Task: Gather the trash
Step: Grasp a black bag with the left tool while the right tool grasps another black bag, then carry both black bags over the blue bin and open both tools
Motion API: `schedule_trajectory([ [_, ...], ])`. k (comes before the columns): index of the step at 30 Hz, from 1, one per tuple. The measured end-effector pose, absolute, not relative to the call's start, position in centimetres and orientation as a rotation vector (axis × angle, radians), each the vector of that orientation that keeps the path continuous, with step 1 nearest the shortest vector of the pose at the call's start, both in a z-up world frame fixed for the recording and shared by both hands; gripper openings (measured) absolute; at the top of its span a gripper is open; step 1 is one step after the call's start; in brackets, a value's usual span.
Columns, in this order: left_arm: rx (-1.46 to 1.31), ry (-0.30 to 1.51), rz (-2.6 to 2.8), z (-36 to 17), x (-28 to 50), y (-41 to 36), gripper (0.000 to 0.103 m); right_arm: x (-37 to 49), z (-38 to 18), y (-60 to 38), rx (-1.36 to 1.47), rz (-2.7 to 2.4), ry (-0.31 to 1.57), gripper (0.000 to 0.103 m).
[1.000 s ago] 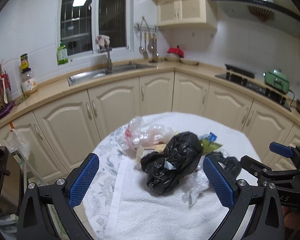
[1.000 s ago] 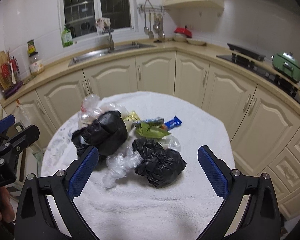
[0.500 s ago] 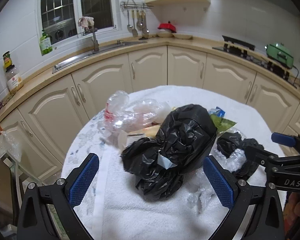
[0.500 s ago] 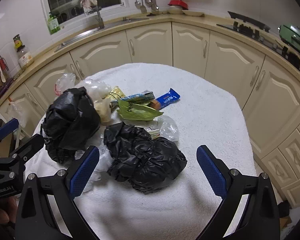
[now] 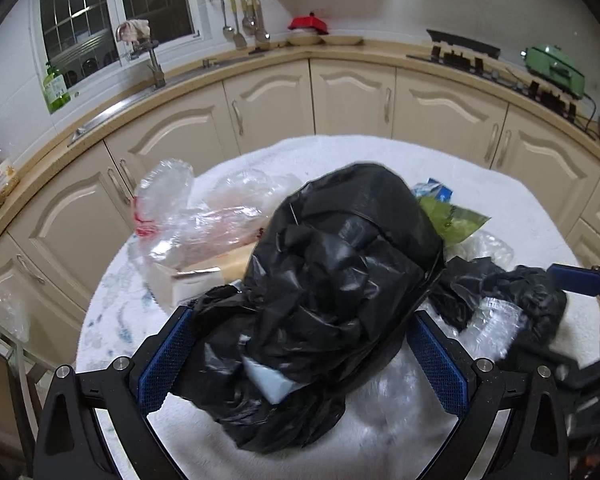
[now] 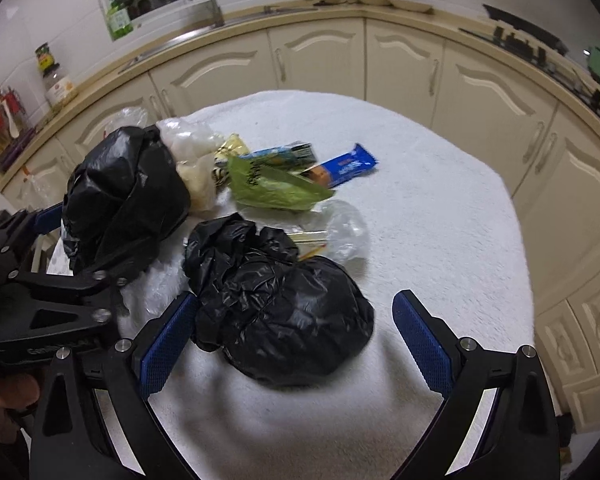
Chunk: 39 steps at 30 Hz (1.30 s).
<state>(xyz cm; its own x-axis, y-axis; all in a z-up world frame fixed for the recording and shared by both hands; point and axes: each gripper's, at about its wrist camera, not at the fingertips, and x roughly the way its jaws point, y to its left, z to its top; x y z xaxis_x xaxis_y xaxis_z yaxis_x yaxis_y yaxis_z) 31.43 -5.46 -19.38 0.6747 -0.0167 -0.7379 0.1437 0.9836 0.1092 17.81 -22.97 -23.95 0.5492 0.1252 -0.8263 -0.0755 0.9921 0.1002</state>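
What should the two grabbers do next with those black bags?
Probably squeeze shut. The left gripper is open with the big black bag between its fingers, and the right gripper is open around the smaller black bag.

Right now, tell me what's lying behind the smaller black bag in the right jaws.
Behind the smaller black bag: a clear plastic bag, then a green wrapper and a blue snack wrapper on the white tablecloth. What is inside or under the bag is covered.
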Motion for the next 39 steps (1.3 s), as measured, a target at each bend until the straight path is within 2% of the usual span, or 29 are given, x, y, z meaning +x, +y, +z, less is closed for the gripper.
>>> schedule_trajectory([
  [3,0.132,0.832,-0.096,-19.7,32.3,-4.6,0.093,18.7,-25.1,-22.2,0.041,0.186,1.003,0.086],
  [7,0.071,0.84,-0.124,-19.5,32.1,-2.8,0.085,18.3,-25.3,-22.6,0.057,0.2,0.994,0.079],
  [16,-0.037,0.785,-0.151,-18.9,28.8,0.4,0.082,13.9,-23.6,-27.4,0.203,0.115,0.947,0.079],
  [25,-0.048,0.654,-0.147,-14.9,23.2,0.9,0.082,11.8,-22.2,-30.0,0.301,0.084,0.872,0.079],
  [33,-0.017,0.577,-0.264,-11.7,19.9,-4.0,0.082,9.0,-18.7,-33.1,0.343,0.051,0.751,0.079],
  [39,0.003,0.624,-0.475,-12.1,19.7,-11.5,0.082,4.2,-16.4,-39.6,0.393,-0.11,0.669,0.079],
])
